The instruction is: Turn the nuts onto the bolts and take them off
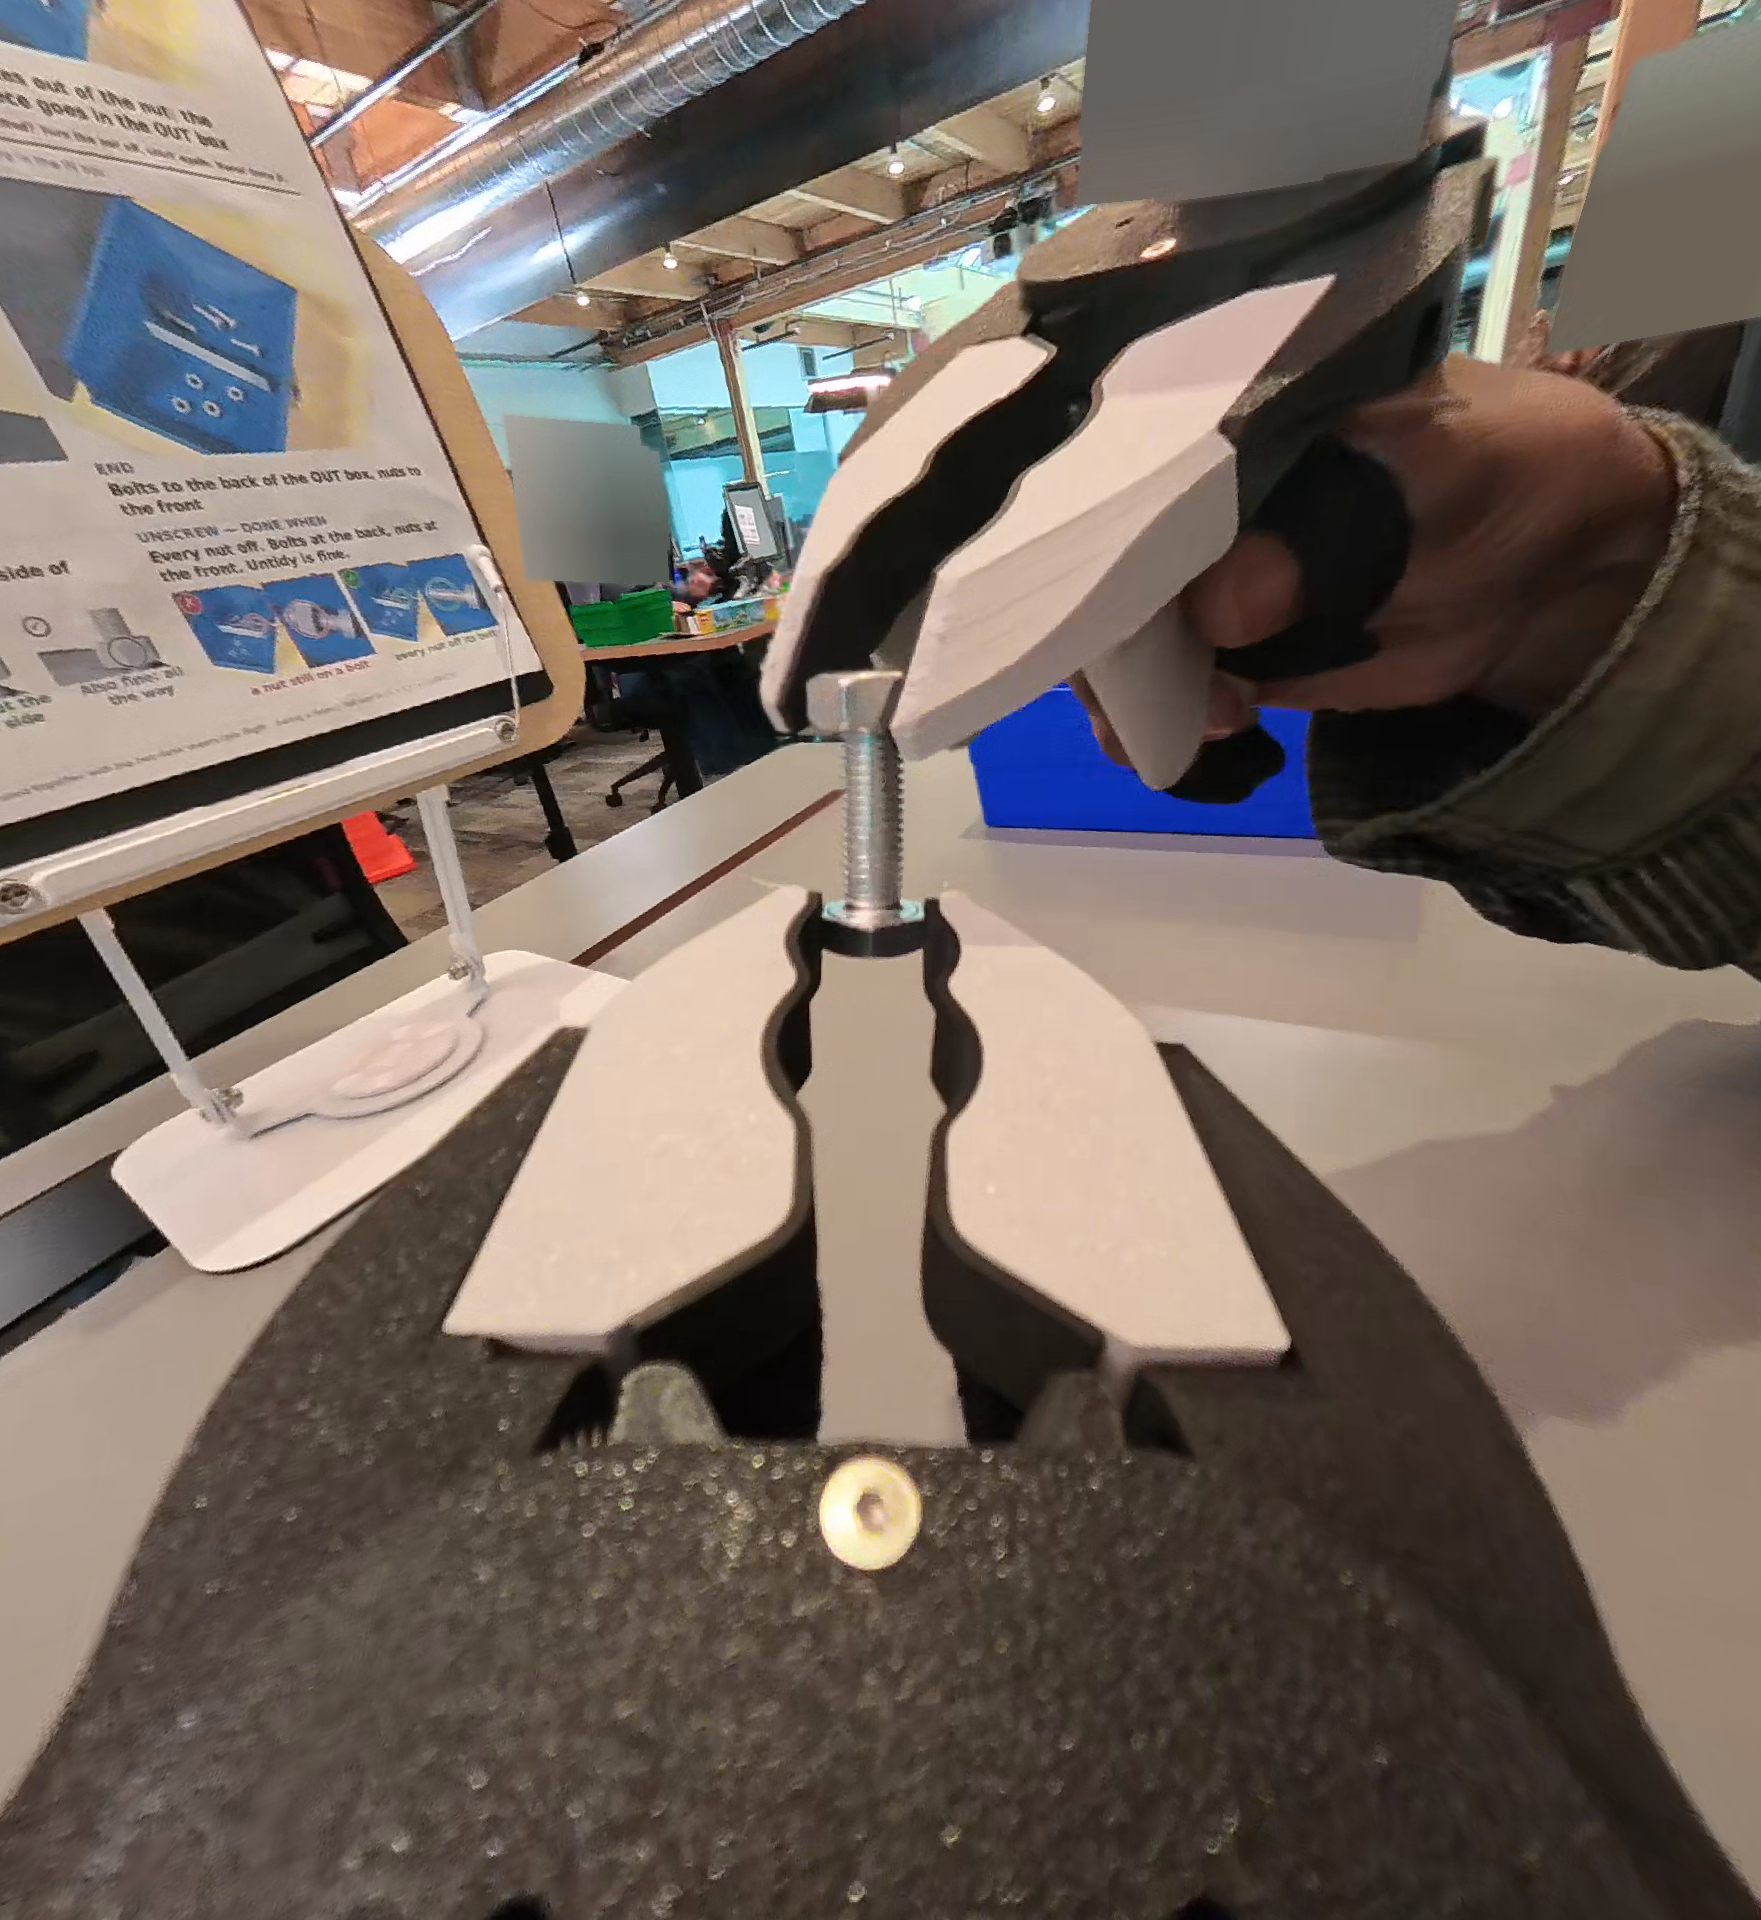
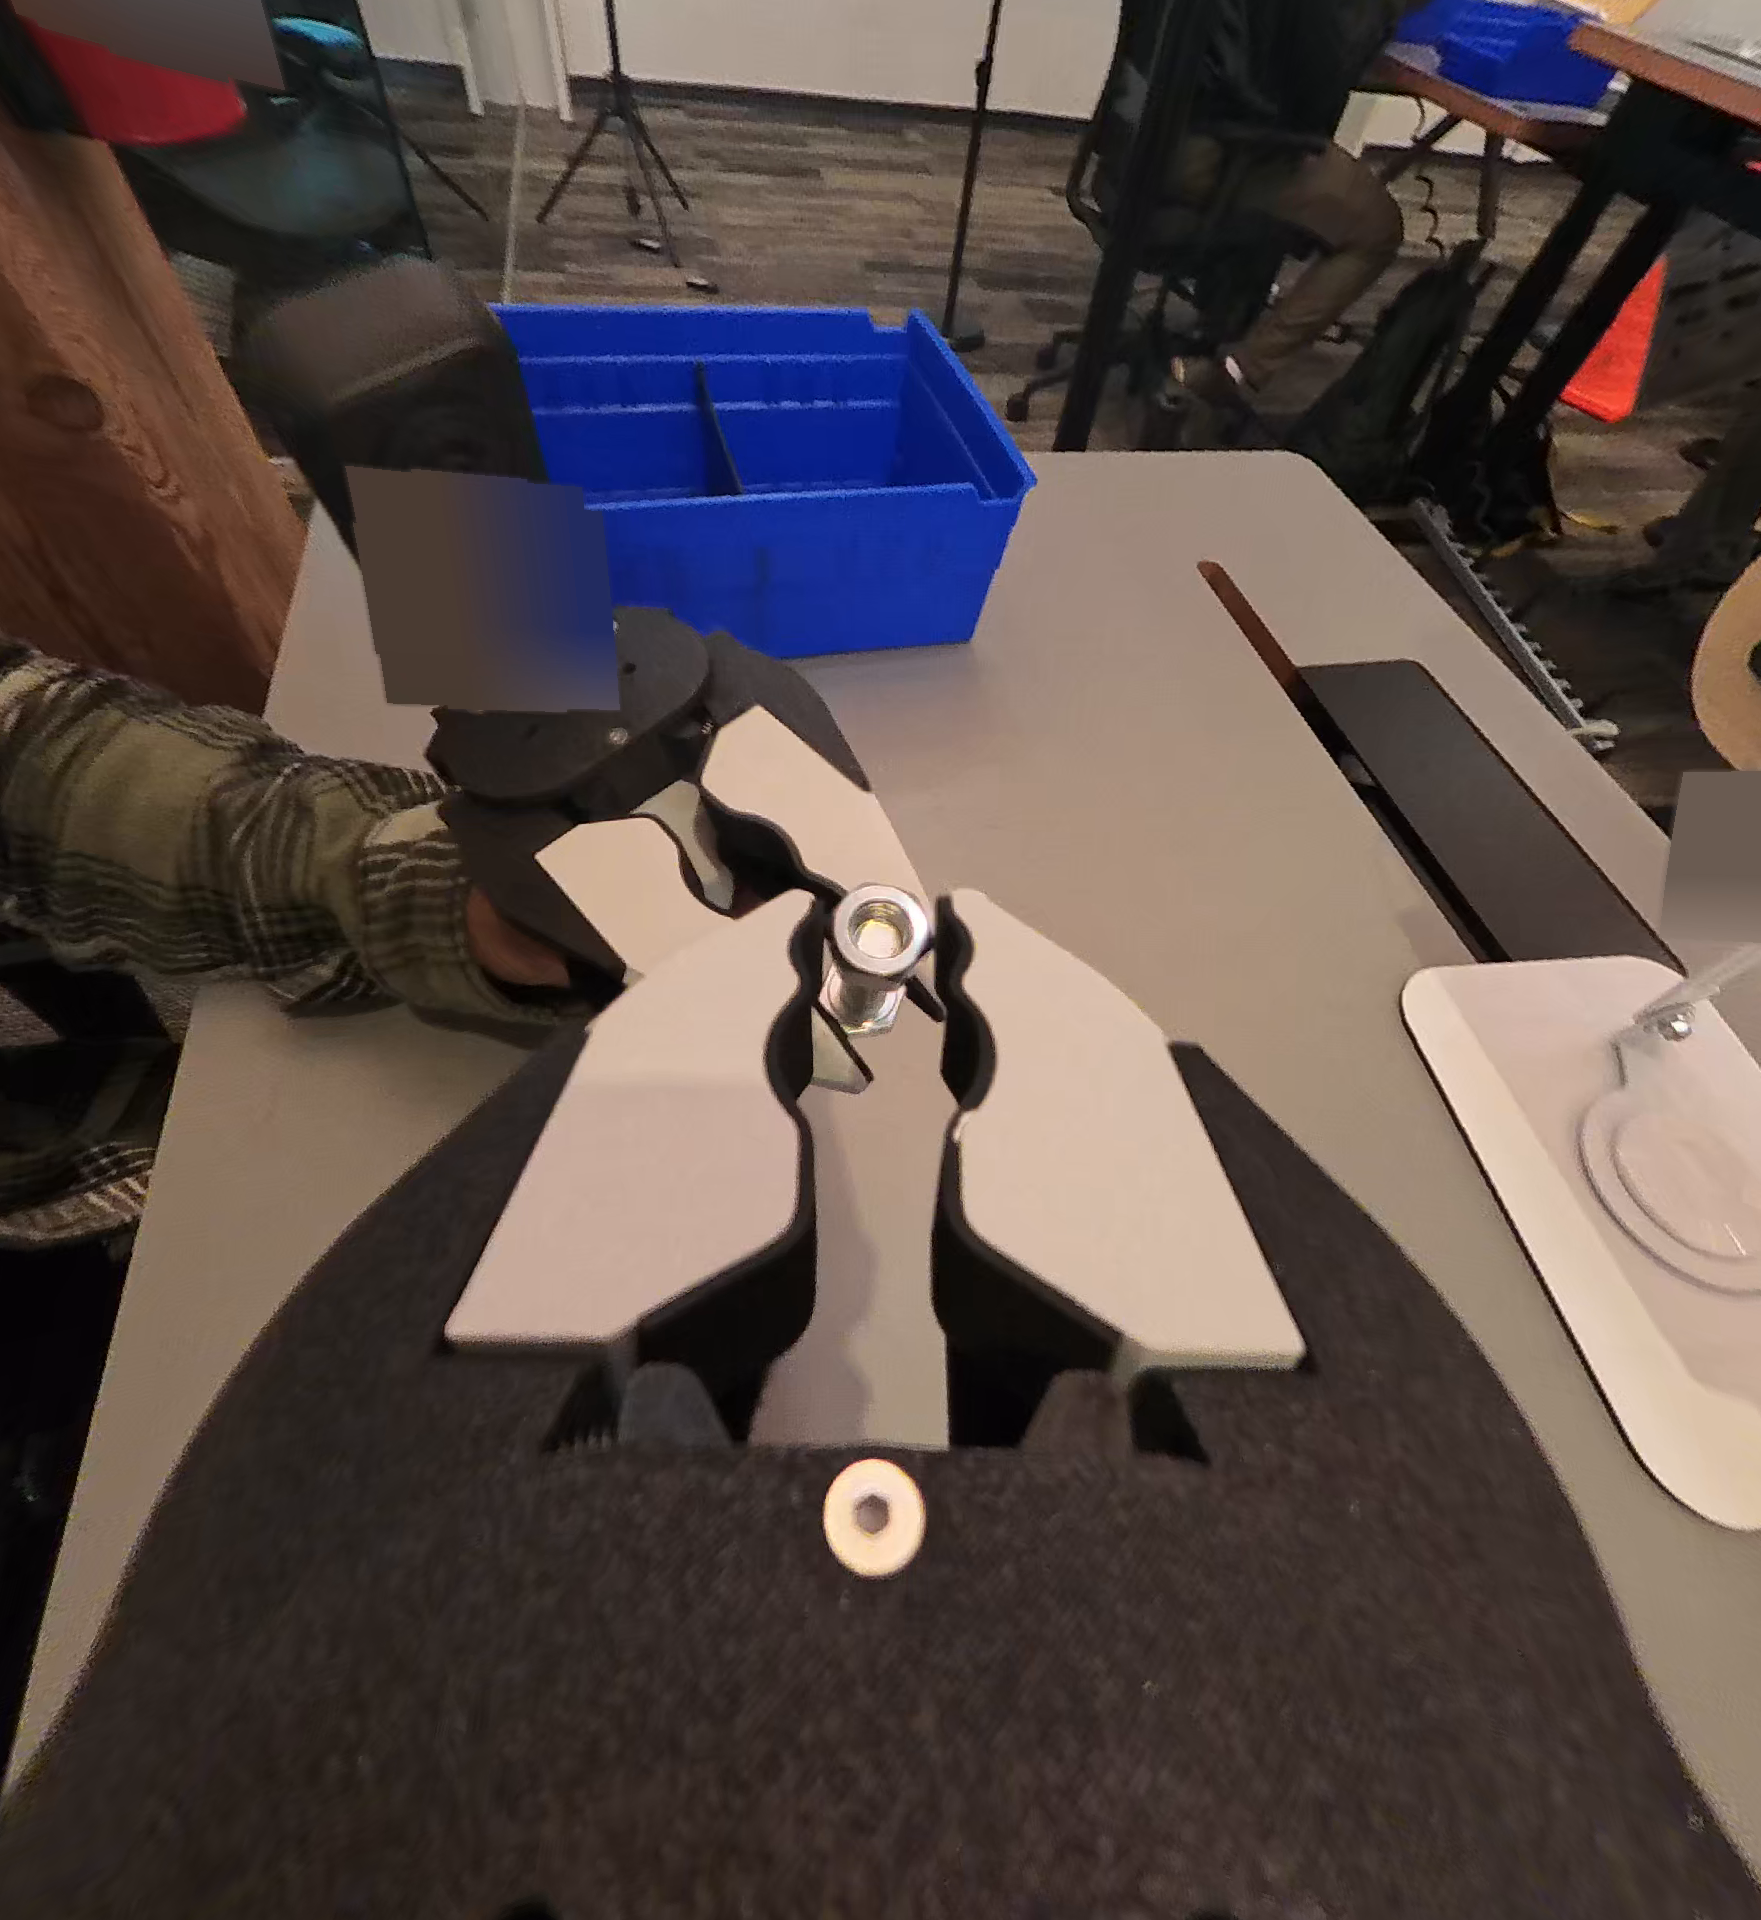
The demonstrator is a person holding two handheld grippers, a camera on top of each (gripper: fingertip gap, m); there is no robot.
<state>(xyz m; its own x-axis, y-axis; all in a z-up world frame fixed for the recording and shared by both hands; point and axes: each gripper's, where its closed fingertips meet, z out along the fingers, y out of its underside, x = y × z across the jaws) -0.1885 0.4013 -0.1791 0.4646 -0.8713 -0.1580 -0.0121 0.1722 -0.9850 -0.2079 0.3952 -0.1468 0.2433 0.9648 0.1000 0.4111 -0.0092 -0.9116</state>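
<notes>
Paper instruction sheet on wooden stand (image 1: pixel 180 436) sits left of the upright silver threaded steel bolt (image 1: pixel 871 800). Left hand-held gripper (image 1: pixel 871 920) clamps the silver hex nut (image 1: pixel 871 914) at the bolt's lower end above the grey tabletop (image 1: pixel 1375 1091). Right hand-held gripper (image 1: pixel 850 696) pinches the bolt's head. Blue plastic bin (image 2: pixel 782 488) stands behind the bolt.

We see the right gripper (image 2: pixel 878 920) closed on the bolt (image 2: pixel 874 961) head. The left gripper (image 2: pixel 860 1039) clamps the nut (image 2: pixel 863 1023) below, over the table (image 2: pixel 1115 727).
</notes>
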